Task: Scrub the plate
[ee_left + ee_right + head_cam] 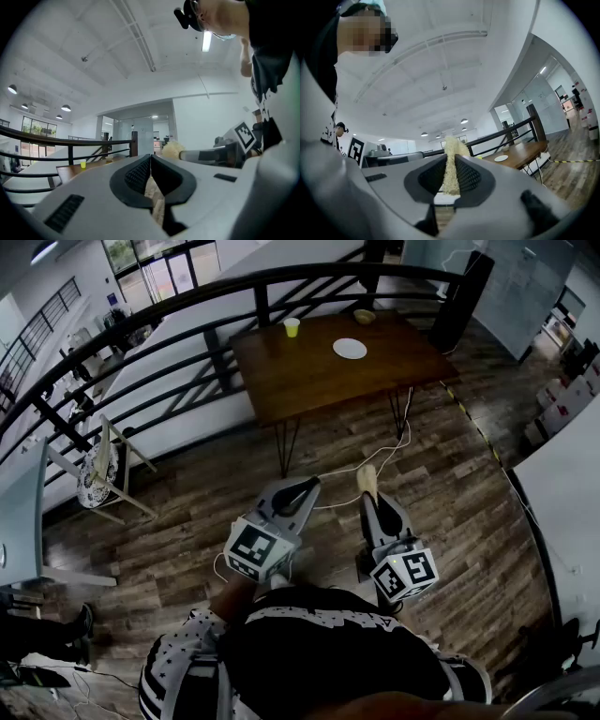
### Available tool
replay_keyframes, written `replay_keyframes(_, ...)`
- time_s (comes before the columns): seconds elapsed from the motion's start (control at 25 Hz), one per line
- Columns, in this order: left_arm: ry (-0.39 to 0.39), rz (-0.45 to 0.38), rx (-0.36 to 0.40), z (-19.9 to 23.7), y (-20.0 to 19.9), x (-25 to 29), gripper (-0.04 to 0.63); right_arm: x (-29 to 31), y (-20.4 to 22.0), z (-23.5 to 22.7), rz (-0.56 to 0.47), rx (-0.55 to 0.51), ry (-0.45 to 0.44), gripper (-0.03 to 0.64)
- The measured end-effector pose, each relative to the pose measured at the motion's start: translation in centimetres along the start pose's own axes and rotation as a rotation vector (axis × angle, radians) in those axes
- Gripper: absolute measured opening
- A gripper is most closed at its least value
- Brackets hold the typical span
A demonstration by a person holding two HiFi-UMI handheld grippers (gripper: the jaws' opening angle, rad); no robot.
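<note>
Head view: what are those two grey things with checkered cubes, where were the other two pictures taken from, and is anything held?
A person holds two hand tools, each with two jaws; the cubes are part of them. The head view looks down from a camera on the person's head. The other two pictures come from cameras riding on each gripper, looking along its jaws. The left gripper is shut and empty. The right gripper is shut on a beige fibrous scrubber. Farther ahead, a wooden table carries a white plate and a yellow cup.
</note>
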State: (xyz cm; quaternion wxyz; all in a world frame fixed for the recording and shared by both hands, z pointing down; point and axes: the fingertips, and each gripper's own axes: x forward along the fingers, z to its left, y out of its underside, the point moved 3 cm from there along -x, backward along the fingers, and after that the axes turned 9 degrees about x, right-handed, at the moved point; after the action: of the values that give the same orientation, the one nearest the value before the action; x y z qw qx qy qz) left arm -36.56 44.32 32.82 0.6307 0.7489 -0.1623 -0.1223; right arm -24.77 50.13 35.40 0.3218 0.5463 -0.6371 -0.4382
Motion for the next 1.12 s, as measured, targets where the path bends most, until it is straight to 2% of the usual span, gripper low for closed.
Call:
replay_keyframes(0.24, -0.022, 0.014, -0.010, -1.4, 0.3, 0.6, 0.014, -1.6, -0.3, -1.0, -0.004, 0.024, -0.019, 0.049)
replay_keyframes(0.44, 0.002, 0.039, 0.015, -3.7, -0.4, 2.3, 0.014, -3.2, -0.6, -2.7, 0.004, 0.031, -0.015, 0.049)
replay_keyframes(0.56, 0.018, 0.037, 0.003, -4.7, -0.7, 3.3, 0.014, -4.2, -1.1, -3.6, -0.010, 0.051, -0.019, 0.049)
replay_keyframes(0.84, 0.084, 0.048, 0.007, -8.0, -1.2, 6.2, 0.014, -8.0, -2.3, -6.1, -0.033, 0.073, 0.029, 0.049)
replay_keyframes(1.12, 0.188, 0.034, 0.024, -11.0, -2.1, 8.7, 0.014, -11.6, -3.1, -7.4, -0.077, 0.069, 0.107, 0.049)
